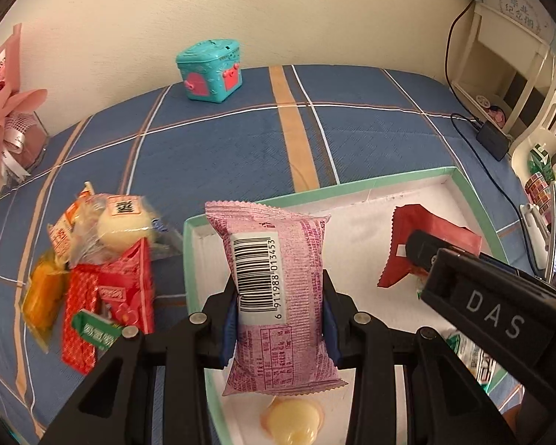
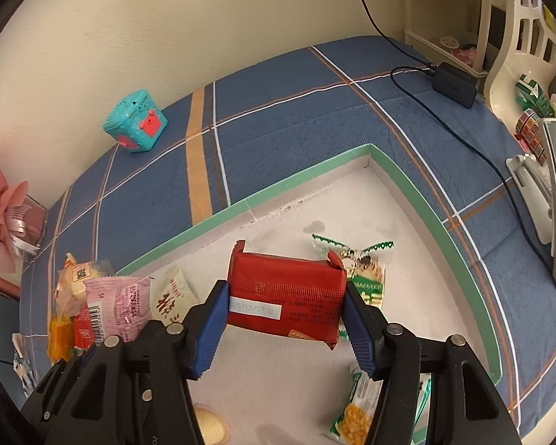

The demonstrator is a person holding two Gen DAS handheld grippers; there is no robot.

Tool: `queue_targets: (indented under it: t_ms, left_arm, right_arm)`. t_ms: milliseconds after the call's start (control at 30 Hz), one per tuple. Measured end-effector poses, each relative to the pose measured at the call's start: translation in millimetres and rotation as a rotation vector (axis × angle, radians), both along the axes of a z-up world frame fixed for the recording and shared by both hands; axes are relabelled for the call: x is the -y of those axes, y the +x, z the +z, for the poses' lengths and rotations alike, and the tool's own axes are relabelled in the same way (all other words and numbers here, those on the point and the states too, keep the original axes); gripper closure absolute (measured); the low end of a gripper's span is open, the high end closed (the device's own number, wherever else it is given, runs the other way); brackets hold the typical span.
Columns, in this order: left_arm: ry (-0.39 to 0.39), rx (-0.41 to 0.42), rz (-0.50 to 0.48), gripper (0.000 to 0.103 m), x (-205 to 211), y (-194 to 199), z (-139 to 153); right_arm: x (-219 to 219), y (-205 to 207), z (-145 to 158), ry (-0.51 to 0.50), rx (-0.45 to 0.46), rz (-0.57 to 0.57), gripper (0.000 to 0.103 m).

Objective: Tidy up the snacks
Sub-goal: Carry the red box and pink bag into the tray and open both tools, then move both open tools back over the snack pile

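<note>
Snack packets (image 1: pixel 278 289) (image 2: pixel 287 296) gripped above tray (image 2: pixel 419 200)

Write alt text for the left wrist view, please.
Black tongs grip a pink crinkled snack packet above a shallow white tray with a green rim. More wrapped snacks lie piled on the blue plaid cloth beside it.

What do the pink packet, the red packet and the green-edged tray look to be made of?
Pink packet: thin matte plastic film, likely; crimped, zigzag-cut ends.
Red packet: slightly glossy folded wrapper, film or foil-paper, unclear.
Tray: probably cardboard; flat white stained floor, thin folded green rim.
</note>
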State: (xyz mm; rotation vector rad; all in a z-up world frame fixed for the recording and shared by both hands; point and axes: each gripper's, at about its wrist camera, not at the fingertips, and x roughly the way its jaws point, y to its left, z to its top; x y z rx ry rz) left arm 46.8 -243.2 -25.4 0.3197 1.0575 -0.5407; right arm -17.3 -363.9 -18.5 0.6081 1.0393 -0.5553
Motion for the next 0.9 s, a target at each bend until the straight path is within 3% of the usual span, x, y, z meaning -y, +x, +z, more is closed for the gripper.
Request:
queue_targets:
  t_ms: [200,400,600,900]
  left_arm:
    - [-0.004,-0.020,-0.001,0.063,7,6,-6]
    - [-0.001,-0.046,-0.010,0.051,6,7,-5]
    - [0.003,-0.061,0.019,0.043,-10,8,8]
    - [-0.004,-0.051,0.107,0.042,-51,15,25]
  right_arm:
    - [8,8,-8,0.002,-0.014,-0.004,0.040]
    - [6,11,-5,-0.016,-0.016,0.008,0.040]
    - [2,7,4,-0.032,-0.031,0.014,0.040]
    - [-13,-11,22,-0.040,-0.053,0.023,0.040]
